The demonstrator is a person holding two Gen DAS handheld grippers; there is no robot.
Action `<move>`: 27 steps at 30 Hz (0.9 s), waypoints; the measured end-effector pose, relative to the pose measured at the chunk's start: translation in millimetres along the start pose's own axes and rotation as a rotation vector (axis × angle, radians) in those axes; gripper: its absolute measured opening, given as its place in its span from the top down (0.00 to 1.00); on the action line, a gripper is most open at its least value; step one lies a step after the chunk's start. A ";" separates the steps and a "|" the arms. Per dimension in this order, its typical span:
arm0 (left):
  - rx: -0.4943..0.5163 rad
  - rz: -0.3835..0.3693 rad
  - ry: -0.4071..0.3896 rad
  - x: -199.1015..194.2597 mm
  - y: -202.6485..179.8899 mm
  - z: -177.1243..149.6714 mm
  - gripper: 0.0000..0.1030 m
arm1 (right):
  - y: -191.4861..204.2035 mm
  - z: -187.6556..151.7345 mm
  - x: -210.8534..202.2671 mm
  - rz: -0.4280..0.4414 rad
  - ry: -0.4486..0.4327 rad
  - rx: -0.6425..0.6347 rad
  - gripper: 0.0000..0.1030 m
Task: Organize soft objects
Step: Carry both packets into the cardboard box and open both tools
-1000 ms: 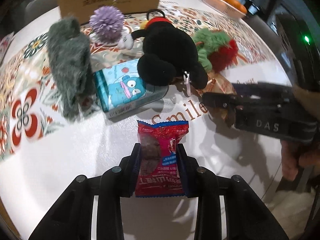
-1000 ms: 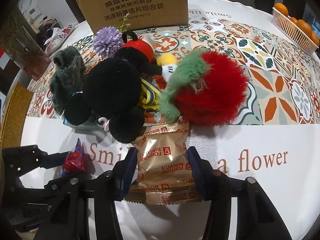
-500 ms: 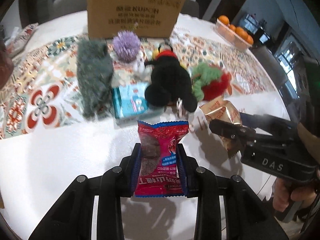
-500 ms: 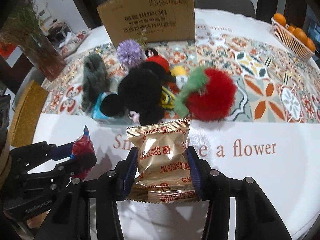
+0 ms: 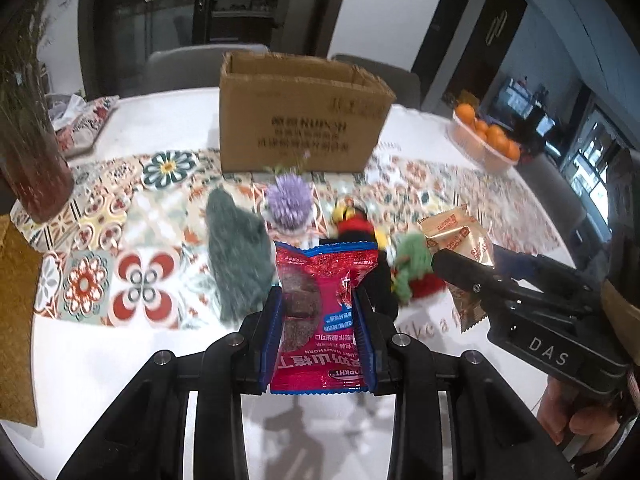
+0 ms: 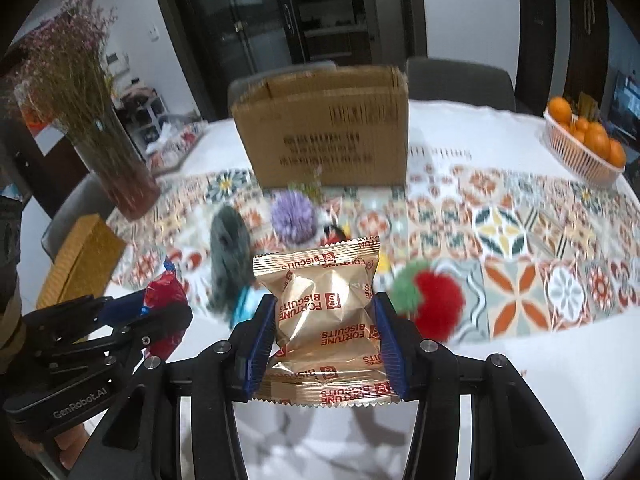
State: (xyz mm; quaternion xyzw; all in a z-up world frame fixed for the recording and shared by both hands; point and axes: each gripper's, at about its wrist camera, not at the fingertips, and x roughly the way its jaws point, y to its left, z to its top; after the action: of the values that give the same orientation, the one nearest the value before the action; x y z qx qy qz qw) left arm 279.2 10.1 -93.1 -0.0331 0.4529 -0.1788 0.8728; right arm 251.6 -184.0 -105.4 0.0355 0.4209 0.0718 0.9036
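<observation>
My left gripper (image 5: pixel 318 332) is shut on a red snack packet (image 5: pixel 320 312) and holds it above the table. My right gripper (image 6: pixel 322 344) is shut on a gold biscuit packet (image 6: pixel 320 312), also lifted. Each gripper shows in the other view: the right one (image 5: pixel 472 276), the left one (image 6: pixel 160 320). On the table lie a grey-green plush (image 5: pixel 236 256), a purple pompom (image 5: pixel 289 205), a black plush (image 5: pixel 368 256) and a red-and-green plush (image 6: pixel 432 304). An open cardboard box (image 5: pixel 300 120) stands behind them.
A vase of dried flowers (image 6: pixel 108 152) stands at the left. A basket of oranges (image 6: pixel 584 144) sits at the far right. A gold box (image 6: pixel 80 268) lies at the left edge. A blue tissue pack (image 6: pixel 246 304) lies behind the gold packet. Chairs stand behind the table.
Both grippers have risen and pulled back from the table with their packets; the plush toys look smaller and the open top of the box has come into view.
</observation>
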 end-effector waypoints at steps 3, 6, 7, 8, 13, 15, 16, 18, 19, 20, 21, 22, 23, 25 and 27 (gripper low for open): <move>0.009 0.023 -0.038 -3.7 0.3 14.0 0.68 | 2.3 13.4 -3.1 -0.004 -0.040 -0.012 0.52; 0.033 0.054 -0.094 -9.8 -0.7 29.0 0.68 | 1.5 30.3 -5.7 -0.018 -0.084 -0.025 0.52; 0.038 0.063 -0.110 -11.0 -1.0 34.7 0.68 | 1.3 36.8 -7.0 -0.017 -0.097 -0.024 0.52; 0.042 0.068 -0.129 -12.5 -0.9 42.5 0.68 | 0.5 42.2 -8.3 -0.017 -0.111 -0.024 0.52; 0.037 0.074 -0.176 -13.4 0.4 74.9 0.68 | -0.7 74.7 -13.1 -0.023 -0.184 -0.035 0.52; 0.038 0.077 -0.190 -12.7 0.9 85.5 0.68 | -1.3 86.0 -13.1 -0.020 -0.201 -0.040 0.52; 0.040 0.082 -0.195 -12.3 1.0 91.4 0.68 | -2.0 92.1 -12.4 -0.020 -0.206 -0.041 0.52; 0.049 0.089 -0.208 -9.9 1.9 105.5 0.68 | -4.4 104.9 -10.2 -0.016 -0.211 -0.037 0.52; 0.053 0.093 -0.212 -9.5 2.0 109.1 0.68 | -6.4 111.6 -8.8 -0.011 -0.211 -0.029 0.52; 0.061 0.101 -0.220 -8.4 1.9 117.2 0.68 | -7.8 116.0 -7.6 -0.005 -0.211 -0.026 0.52; 0.063 0.101 -0.222 -7.1 2.0 121.5 0.68 | -9.6 123.7 -5.8 0.000 -0.212 -0.021 0.52; 0.066 0.100 -0.225 -6.1 2.0 127.7 0.68 | -11.1 128.5 -4.5 0.001 -0.212 -0.017 0.52; 0.070 0.101 -0.231 -4.8 1.7 136.3 0.68 | -12.8 132.6 -3.6 0.005 -0.211 -0.013 0.52; 0.075 0.106 -0.239 -3.4 1.6 149.2 0.68 | -15.8 145.2 -1.8 0.018 -0.215 -0.001 0.52; 0.074 0.102 -0.243 -1.1 1.4 163.4 0.68 | -17.2 155.9 -0.9 0.017 -0.222 -0.003 0.52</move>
State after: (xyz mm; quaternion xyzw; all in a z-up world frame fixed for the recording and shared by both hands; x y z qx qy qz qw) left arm 410.1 -5.3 3.4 0.0006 0.3381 -0.1454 0.9298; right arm 372.1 -201.6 -6.5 0.0456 0.3176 0.0754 0.9441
